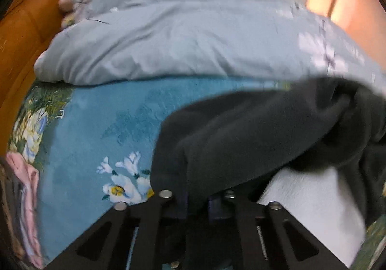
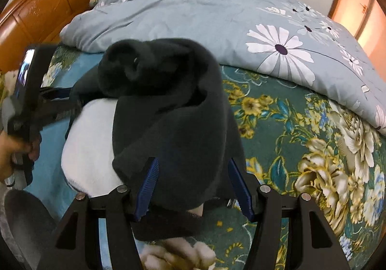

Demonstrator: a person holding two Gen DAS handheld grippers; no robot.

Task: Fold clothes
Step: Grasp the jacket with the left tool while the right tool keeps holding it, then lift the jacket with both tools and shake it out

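A dark grey fleece garment [image 2: 173, 111] with a white lining [image 2: 89, 139] lies bunched on the bed. My right gripper [image 2: 193, 188] is open, its blue pads [image 2: 148, 188] wide apart on either side of the garment's near edge. My left gripper [image 1: 196, 200] is shut on a fold of the same dark garment [image 1: 253, 130], which drapes over its fingers and hides the tips. The white lining [image 1: 313, 202] shows at lower right there. The left gripper also shows at the left of the right wrist view [image 2: 72, 103], held by a hand.
A light blue duvet with white flowers [image 2: 217, 16] lies heaped across the far side of the bed. The teal floral bedspread [image 2: 301, 149] covers the bed. An orange wooden headboard [image 1: 21, 36] stands at left. Pink clothing [image 1: 26, 185] lies at the left edge.
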